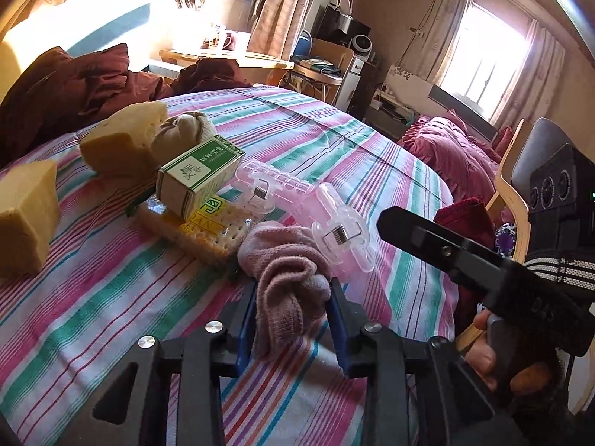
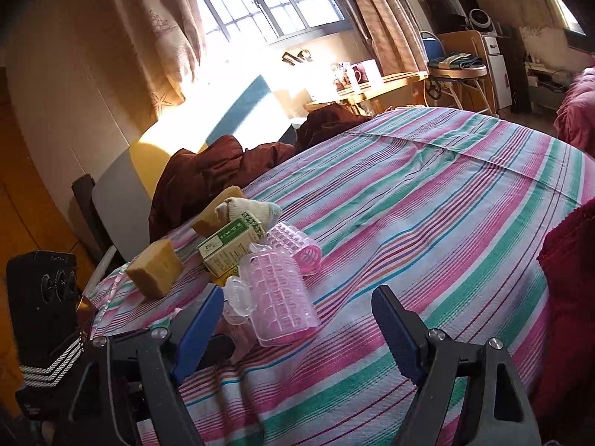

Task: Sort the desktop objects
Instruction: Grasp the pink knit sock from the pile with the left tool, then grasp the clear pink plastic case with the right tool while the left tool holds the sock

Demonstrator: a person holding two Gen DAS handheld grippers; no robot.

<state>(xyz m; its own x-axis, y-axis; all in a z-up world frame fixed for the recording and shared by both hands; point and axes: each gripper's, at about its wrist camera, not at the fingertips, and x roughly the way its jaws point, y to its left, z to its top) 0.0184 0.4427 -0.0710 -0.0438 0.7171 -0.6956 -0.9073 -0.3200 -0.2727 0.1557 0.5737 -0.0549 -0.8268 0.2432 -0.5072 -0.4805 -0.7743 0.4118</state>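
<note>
Your left gripper (image 1: 292, 299) is clamping pink sock (image 1: 286, 278), lower end hiding between fingers; long axis running 12-to-6 on striped bed (image 1: 111, 290). Your right gripper (image 2: 297, 319) is gaping wide, empty.

Little readable print anywhere. On the small green-and-white cardboard box (image 1: 199, 176), tilted atop the cracker pack: a green side panel with a white leaf-like emblem and a column of white Chinese characters, too small and skewed to make out. Seen from the right wrist, the same box (image 2: 228, 247) shows a further panel of fine print, illegible. Just under the box, on the clear-wrapped pack of square crackers (image 1: 202, 228): a yellow label with green Latin capitals, upside down and partly covered by the box, seemingly "NYC", plus one large green-outlined character beside them, not decipherable.
</note>
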